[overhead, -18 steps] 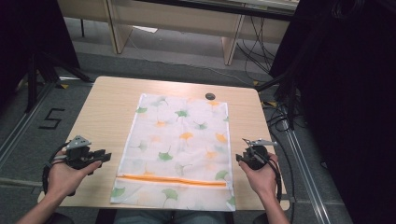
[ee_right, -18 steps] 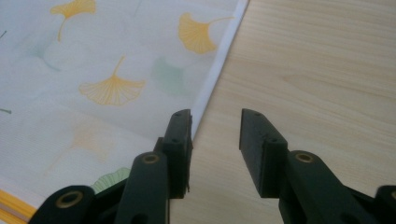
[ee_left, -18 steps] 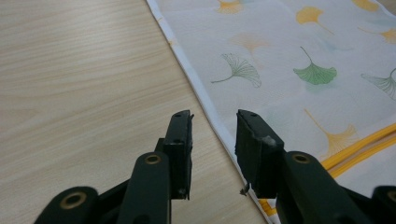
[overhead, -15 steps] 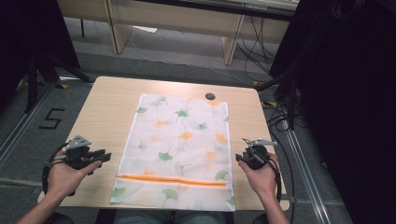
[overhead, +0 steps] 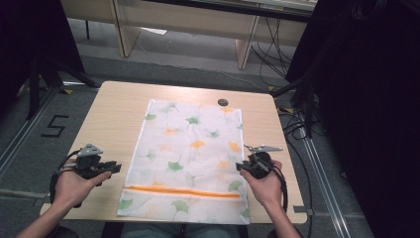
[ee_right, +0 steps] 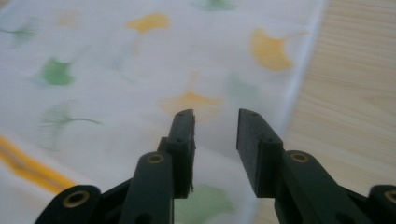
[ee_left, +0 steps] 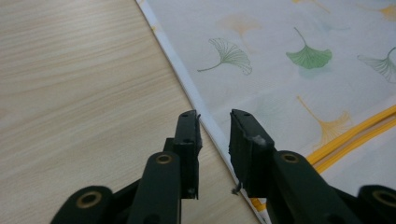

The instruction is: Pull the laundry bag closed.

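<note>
Cloth (overhead: 190,158) flat on table (overhead: 114,119), small disc (overhead: 223,102) just behind it, tools flanking its sides

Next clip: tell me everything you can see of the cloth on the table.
The cloth is a thin white rectangle printed with green and orange ginkgo leaves, with an orange stripe across its near end. It lies spread flat and unfolded mid-table, near edge at the table's front. The open left gripper straddles its left hem; the open right gripper hovers by its right hem. Whether either touches it is unclear.
</note>
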A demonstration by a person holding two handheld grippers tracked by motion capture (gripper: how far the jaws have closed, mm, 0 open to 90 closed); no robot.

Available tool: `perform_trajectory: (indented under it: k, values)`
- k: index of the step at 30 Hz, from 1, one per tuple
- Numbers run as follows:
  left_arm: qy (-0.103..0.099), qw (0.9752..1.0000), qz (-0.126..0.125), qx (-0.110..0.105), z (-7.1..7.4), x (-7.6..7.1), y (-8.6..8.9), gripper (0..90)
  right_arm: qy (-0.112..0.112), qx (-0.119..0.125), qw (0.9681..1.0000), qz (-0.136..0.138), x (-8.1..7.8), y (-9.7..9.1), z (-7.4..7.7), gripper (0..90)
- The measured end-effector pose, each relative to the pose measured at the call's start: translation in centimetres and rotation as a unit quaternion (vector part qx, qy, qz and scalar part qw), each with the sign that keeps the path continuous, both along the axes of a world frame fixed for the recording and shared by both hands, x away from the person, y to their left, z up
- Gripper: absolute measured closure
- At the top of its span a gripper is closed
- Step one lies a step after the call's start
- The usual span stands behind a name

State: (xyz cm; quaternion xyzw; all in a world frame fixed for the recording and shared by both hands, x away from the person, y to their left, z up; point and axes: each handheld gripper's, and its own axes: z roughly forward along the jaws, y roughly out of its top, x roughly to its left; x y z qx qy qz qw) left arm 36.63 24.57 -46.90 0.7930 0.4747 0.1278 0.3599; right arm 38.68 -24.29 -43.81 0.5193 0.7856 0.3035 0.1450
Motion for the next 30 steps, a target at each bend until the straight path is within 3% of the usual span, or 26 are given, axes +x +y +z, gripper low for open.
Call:
perform_trajectory:
  k: [1, 2, 3, 4, 5, 6, 8, 9, 10, 12, 13, 14, 15, 16, 17, 18, 19, 20, 21, 24, 26, 29, 30]
  values:
    - [0.007, 1.0000, -0.004, 0.005, 0.1, 0.2, -0.2, 73.5, 0.009, 0.007, 0.9999, 0.008, 0.0, 1.1, 0.2, 69.2]
    - [0.018, 0.9998, 0.004, 0.002, 0.0, 0.8, -1.0, 75.8, 0.024, 0.038, 0.9980, 0.045, 0.1, 3.5, 0.2, 70.3]
    - [0.024, 0.9997, 0.005, 0.001, -0.1, 1.1, -1.4, 76.7, 0.026, 0.039, 0.9971, 0.060, 0.1, 4.4, 0.2, 70.6]
    - [0.024, 0.9997, 0.005, 0.001, -0.1, 1.1, -1.4, 78.6, 0.026, 0.039, 0.9971, 0.060, 0.1, 4.4, 0.2, 70.6]
    - [0.029, 0.9996, 0.003, 0.002, -0.2, 1.3, -1.8, 78.6, 0.040, 0.063, 0.9956, 0.057, 0.0, 6.3, 0.4, 70.8]
    - [0.037, 0.9993, 0.001, 0.008, -0.3, 1.5, -2.4, 81.7, 0.047, 0.060, 0.9929, 0.092, 0.2, 9.0, 0.3, 71.3]
    - [0.041, 0.9991, -0.002, 0.008, -0.4, 1.7, -2.6, 83.3, 0.048, 0.060, 0.9919, 0.101, 0.3, 9.9, 0.2, 71.4]
    - [0.047, 0.9989, -0.002, 0.009, -0.6, 1.8, -2.8, 83.3, 0.053, 0.063, 0.9904, 0.111, 0.4, 11.1, 0.1, 71.7]
    - [0.055, 0.9983, -0.011, 0.016, -0.6, 2.0, -2.8, 84.7, 0.061, 0.068, 0.9869, 0.133, 0.5, 13.3, -0.1, 72.1]
    - [0.060, 0.9980, -0.010, 0.017, -0.9, 2.1, -3.1, 85.0, 0.067, 0.067, 0.9860, 0.137, 0.6, 14.3, -0.2, 72.3]
    - [0.064, 0.9977, -0.013, 0.018, -1.0, 2.2, -3.1, 86.1, 0.077, 0.052, 0.9852, 0.144, 0.6, 16.3, -0.3, 72.5]
    - [0.075, 0.9970, -0.010, 0.016, -1.3, 2.2, -3.0, 86.6, 0.089, 0.053, 0.9844, 0.142, 0.6, 17.3, -0.4, 72.6]
    - [0.075, 0.9970, -0.010, 0.016, -1.3, 2.2, -3.0, 87.1, 0.089, 0.053, 0.9844, 0.142, 0.6, 17.3, -0.4, 72.6]
    - [0.078, 0.9968, -0.012, 0.016, -1.4, 2.2, -3.0, 87.1, 0.104, 0.058, 0.9822, 0.145, 0.6, 18.2, -0.5, 72.9]
    - [0.085, 0.9962, -0.013, 0.016, -1.5, 2.2, -2.9, 87.5, 0.107, 0.052, 0.9827, 0.142, 0.6, 19.0, -0.7, 73.0]
    - [0.088, 0.9960, -0.008, 0.012, -1.6, 2.3, -2.9, 87.9, 0.106, 0.060, 0.9777, 0.171, 0.8, 20.7, -1.3, 73.2]
    - [0.087, 0.9960, -0.012, 0.015, -1.8, 2.3, -2.8, 87.9, 0.106, 0.060, 0.9777, 0.171, 0.8, 20.7, -1.3, 73.2]
    - [0.089, 0.9959, -0.009, 0.015, -1.9, 2.3, -2.9, 87.8, 0.105, 0.045, 0.9742, 0.194, 1.1, 21.1, -1.6, 73.3]
    - [0.091, 0.9956, -0.013, 0.017, -1.9, 2.3, -2.9, 87.9, 0.106, 0.061, 0.9715, 0.203, 1.2, 22.2, -1.8, 73.4]
    - [0.097, 0.9950, -0.014, 0.018, -2.1, 2.2, -3.0, 88.0, 0.136, 0.066, 0.9692, 0.194, 1.2, 24.2, -2.2, 73.5]
    - [0.101, 0.9945, -0.020, 0.020, -2.1, 2.2, -3.1, 88.0, 0.141, 0.063, 0.9665, 0.205, 1.4, 25.5, -2.7, 73.5]
    - [0.101, 0.9944, -0.021, 0.021, -2.2, 2.1, -3.1, 88.0, 0.148, 0.065, 0.9648, 0.208, 1.4, 26.3, -3.0, 73.6]
    - [0.102, 0.9943, -0.021, 0.021, -2.2, 2.2, -3.1, 88.1, 0.158, 0.067, 0.9624, 0.211, 1.3, 27.1, -3.3, 73.5]
